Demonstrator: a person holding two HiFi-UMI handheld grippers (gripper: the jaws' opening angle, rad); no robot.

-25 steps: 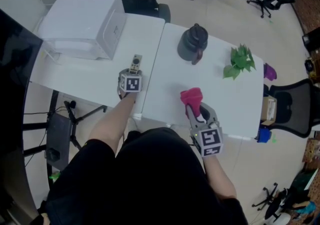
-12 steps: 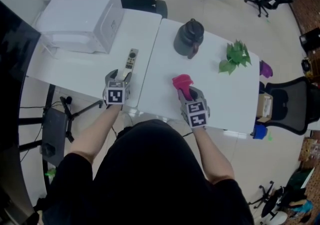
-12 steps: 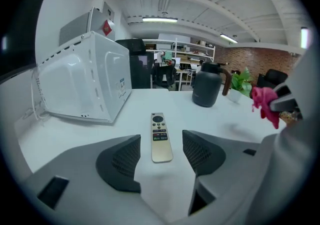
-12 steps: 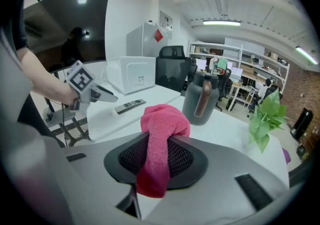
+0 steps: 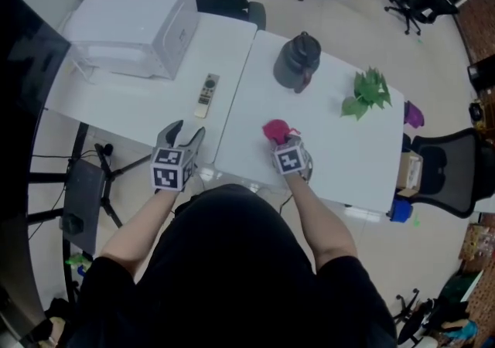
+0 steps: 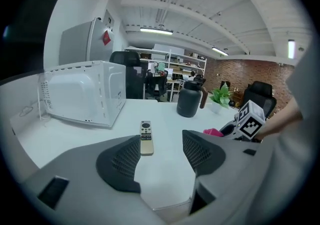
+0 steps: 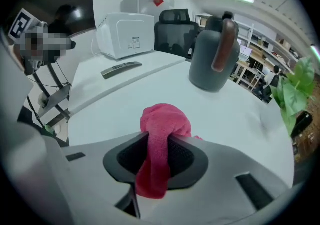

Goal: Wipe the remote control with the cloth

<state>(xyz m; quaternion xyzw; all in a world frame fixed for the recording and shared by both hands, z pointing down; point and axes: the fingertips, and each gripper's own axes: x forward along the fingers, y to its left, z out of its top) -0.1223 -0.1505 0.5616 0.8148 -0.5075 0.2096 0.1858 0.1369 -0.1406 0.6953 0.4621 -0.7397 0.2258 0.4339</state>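
Lying flat, the remote control [image 5: 206, 95] shows blurred buttons; cloth [image 5: 274, 131] partly hidden

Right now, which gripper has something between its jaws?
The right gripper: the pink cloth hangs pinched between its jaws, which have just eased slightly open. The left gripper stands with jaws apart, empty.

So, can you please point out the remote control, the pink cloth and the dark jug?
remote control [image 5: 206, 95]: head view, middle of its body.
pink cloth [image 7: 165, 124]: right gripper view, its bunched upper part.
dark jug [image 5: 296, 64]: head view, its round body.
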